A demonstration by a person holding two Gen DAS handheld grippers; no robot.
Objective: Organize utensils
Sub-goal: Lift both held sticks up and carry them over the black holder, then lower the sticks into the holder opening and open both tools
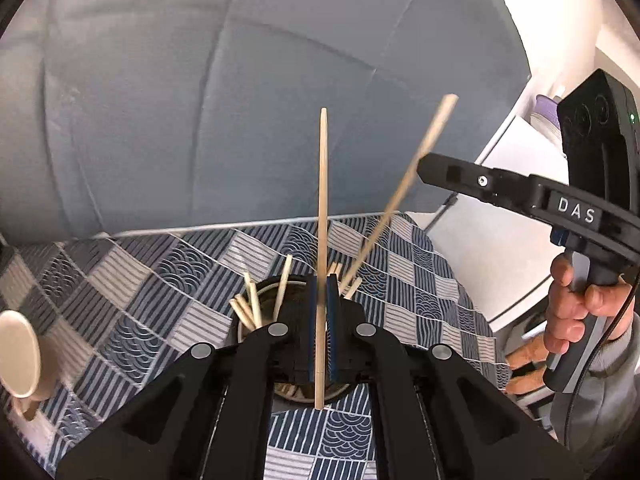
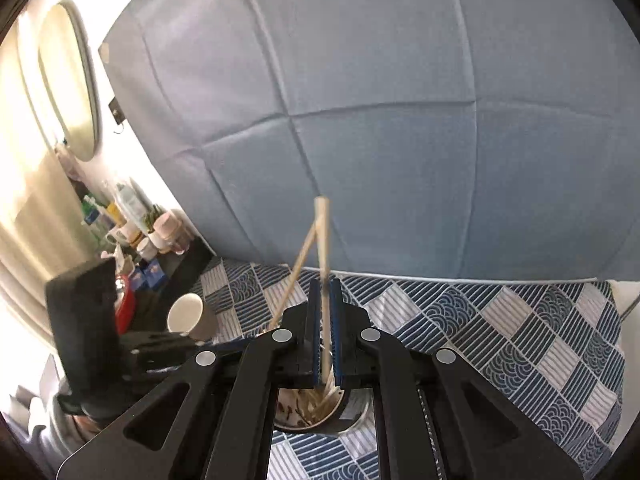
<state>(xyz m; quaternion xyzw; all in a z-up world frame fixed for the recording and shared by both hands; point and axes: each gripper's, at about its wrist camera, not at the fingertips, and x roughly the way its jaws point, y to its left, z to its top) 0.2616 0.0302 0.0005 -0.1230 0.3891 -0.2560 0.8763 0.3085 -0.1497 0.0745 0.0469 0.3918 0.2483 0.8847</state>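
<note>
Left hold: while poised over the cup on the bench, left hand-held gripper pinching one chopstick upright, likely for sorting.
Right hold: right hand-held gripper pinching second chopstick, clear of remaining sticks in cup.

My left wrist view looks forward and down along its own jaws, close above the container on the checked cloth, with the right gripper out beyond the jaws on the right. My right wrist view faces the same way, equally near, over the same container. Both share that cloth and the blue padded panel ahead of the jaws.
</note>
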